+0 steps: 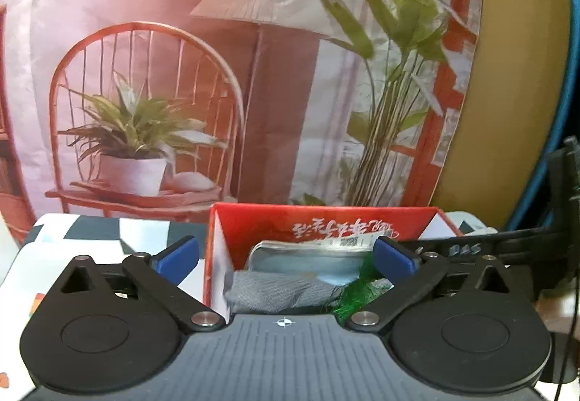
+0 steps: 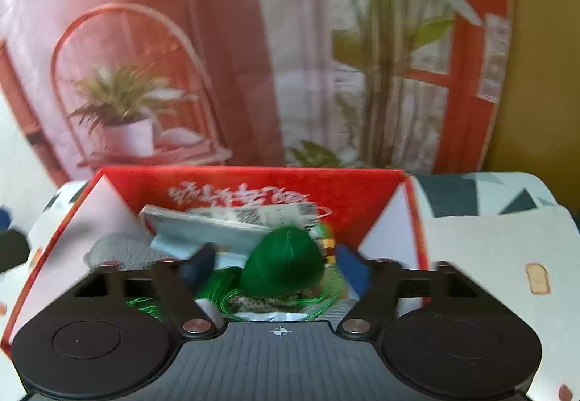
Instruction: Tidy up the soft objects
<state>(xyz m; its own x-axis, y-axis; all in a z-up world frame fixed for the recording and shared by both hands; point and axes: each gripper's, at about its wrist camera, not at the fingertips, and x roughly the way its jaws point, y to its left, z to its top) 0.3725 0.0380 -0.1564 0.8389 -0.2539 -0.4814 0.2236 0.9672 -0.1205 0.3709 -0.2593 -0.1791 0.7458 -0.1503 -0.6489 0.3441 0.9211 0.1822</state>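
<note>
Left fingers (image 1: 177,257): blue pads spread wide, nothing between them; left gripper (image 1: 286,256) poised at the near edge of the red box (image 1: 326,219).
Right fingers (image 2: 353,268): parted as well, flanking the green ball without clearly touching it; right gripper (image 2: 277,265) low over the box interior, view smeared by blur.
Red box: open-topped, white side walls, red back wall with pale script, standing on the patterned cloth (image 2: 489,248).
Grey cloth (image 1: 279,290): folded, lying in the near part of the box, against its left wall.
Pale blue packet (image 1: 308,257): flat, with a printed label on its upper edge, leaning toward the back wall behind the grey cloth.
Green ball (image 2: 282,257): glossy wound thread, possibly a tassel head, inside the box right of the grey cloth; loose green strands (image 2: 326,297) trailing beneath it.
Beads (image 2: 328,248): small yellow and pale ones just right of the ball, too blurred to detail.
Backdrop (image 1: 163,74): printed hanging showing a chair, potted plant and lamp, behind the table.
</note>
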